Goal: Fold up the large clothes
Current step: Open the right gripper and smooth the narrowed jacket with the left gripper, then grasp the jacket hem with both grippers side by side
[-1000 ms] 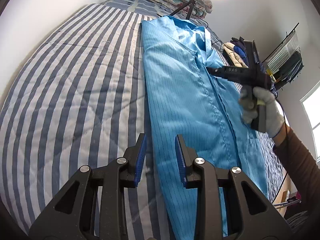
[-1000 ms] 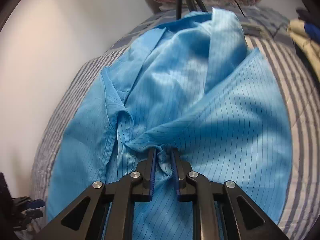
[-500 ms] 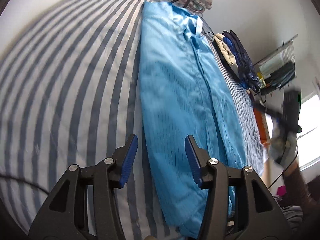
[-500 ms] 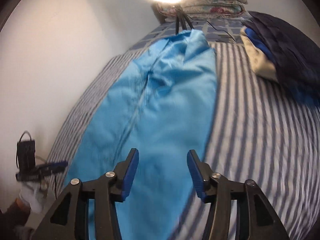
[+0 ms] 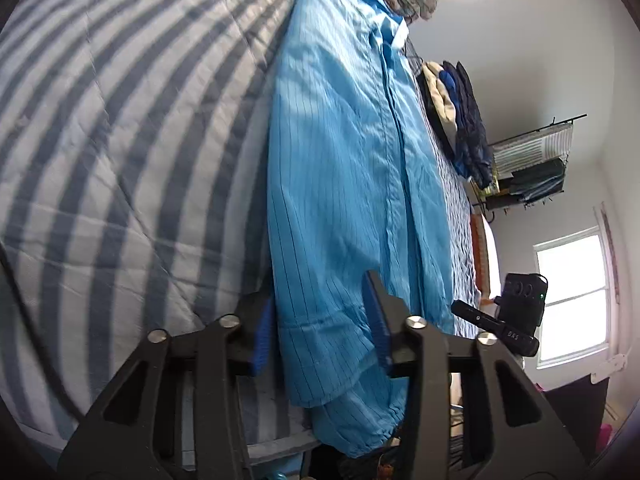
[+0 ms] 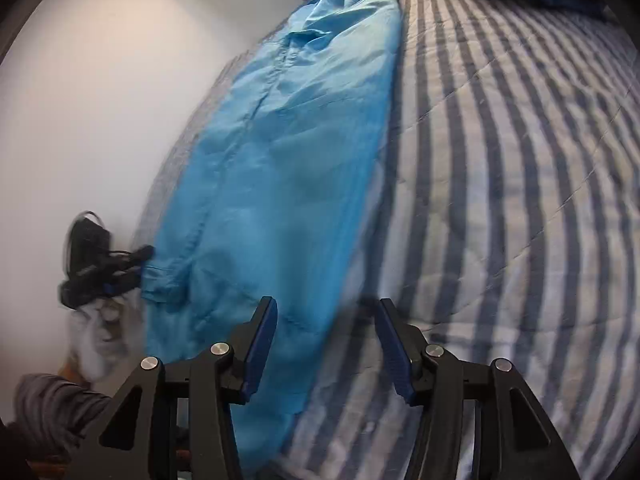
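Your blue garment (image 5: 344, 184) lay lengthwise on the striped bed (image 5: 120, 140), folded into a long narrow strip, collar at the far end and hem hanging over the near edge. Your left claw (image 5: 320, 332) straddled the hem's left portion; its jaws were closing, fabric between them, pads not yet pressing. Your right claw (image 6: 326, 348) stood moderately wide over the garment's right edge, gripping nothing. In the right wrist view, your left claw appeared blurred beside the garment's cuff (image 6: 160, 276). Folded dark clothes (image 5: 460, 120) sat beyond the garment.
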Available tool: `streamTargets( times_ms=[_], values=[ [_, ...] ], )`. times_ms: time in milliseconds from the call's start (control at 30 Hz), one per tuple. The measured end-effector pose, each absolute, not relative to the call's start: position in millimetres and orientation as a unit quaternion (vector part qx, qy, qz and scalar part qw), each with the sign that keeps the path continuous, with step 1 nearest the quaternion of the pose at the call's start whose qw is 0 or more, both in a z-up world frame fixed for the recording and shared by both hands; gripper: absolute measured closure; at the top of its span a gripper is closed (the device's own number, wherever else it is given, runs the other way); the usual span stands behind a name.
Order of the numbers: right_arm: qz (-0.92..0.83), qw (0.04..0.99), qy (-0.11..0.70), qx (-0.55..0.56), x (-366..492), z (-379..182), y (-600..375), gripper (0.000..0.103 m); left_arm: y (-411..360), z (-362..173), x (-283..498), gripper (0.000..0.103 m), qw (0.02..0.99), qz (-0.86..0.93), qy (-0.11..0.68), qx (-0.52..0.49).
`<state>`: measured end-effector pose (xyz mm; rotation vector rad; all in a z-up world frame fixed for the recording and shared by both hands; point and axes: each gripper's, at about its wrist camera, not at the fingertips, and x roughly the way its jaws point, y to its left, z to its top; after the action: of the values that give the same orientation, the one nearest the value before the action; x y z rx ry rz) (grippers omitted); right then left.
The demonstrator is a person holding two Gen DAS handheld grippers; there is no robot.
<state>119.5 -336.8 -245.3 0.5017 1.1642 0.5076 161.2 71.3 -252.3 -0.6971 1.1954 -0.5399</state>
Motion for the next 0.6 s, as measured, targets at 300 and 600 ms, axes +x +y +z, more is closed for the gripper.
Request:
streamTargets(
  times_ms=[300,600],
  values=[
    [0.293,0.733,0.548,0.276,122.2,-263.4,-324.6,0.075,51.0,-255.2,158.5,0.096,0.732,-0.272,0.554,-0.289],
    [0.316,0.744,0.512,0.290,121.9,-239.5,-316.2,0.101,58.8,-227.1,153.4,0.100,0.744,-0.289,0.521,-0.303]
  ],
)
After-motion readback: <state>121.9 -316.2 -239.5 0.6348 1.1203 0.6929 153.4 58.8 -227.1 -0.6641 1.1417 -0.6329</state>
